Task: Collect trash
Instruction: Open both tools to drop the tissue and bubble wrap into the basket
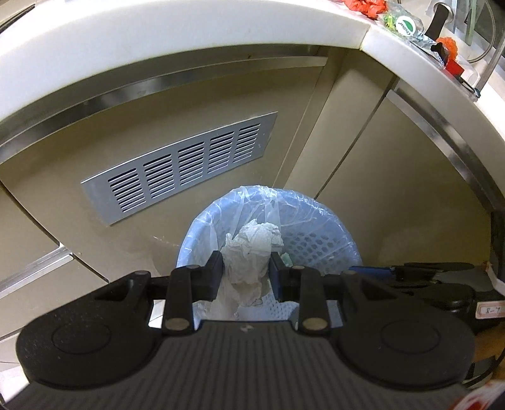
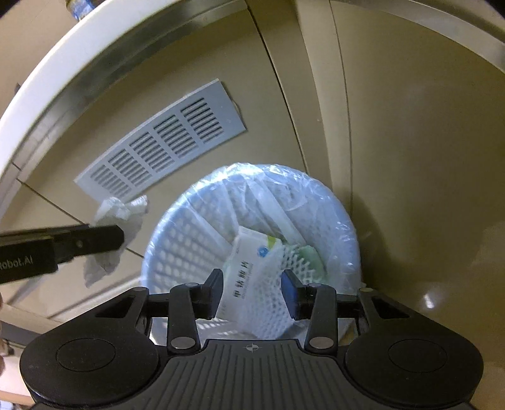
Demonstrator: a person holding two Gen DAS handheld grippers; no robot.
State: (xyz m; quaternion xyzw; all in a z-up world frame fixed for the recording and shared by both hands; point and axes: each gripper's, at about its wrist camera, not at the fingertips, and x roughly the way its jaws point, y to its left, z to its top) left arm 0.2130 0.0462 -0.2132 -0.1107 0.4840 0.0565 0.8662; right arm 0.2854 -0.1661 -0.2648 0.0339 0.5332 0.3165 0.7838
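Readable text: "Robot.AI", partly cut off, on the side of the left hand-held gripper (image 2: 107, 239). The white medicine box (image 2: 249, 268) carries a line of Chinese characters plus a blue round logo; smaller print is too fine to read. A round green-and-white sticker on a wrapper (image 1: 405, 23) up on the counter (image 1: 189, 28) is not legible.

Counts: two hand-held grippers, one blue mesh wastebasket (image 2: 164, 252) with one clear liner bag, one crumpled tissue wad (image 1: 249, 249), one box, one grey vent grille (image 1: 176, 167) on the beige cabinet front.

Left hand-held gripper (image 1: 246, 274): pitched steeply down, jaws pinching the tissue wad, held above the basket. From the right camera it comes in from 9 o'clock, with the wad just left of the basket rim.

Right hand-held gripper (image 2: 252, 293): also pitched steeply down over the basket's near rim, jaws spread. The box sits between them but lower, inside the basket, leaning on the mesh wall. Whether the left pad touches it, I can't tell.

Green scrap in the basket at 3 o'clock of the box.
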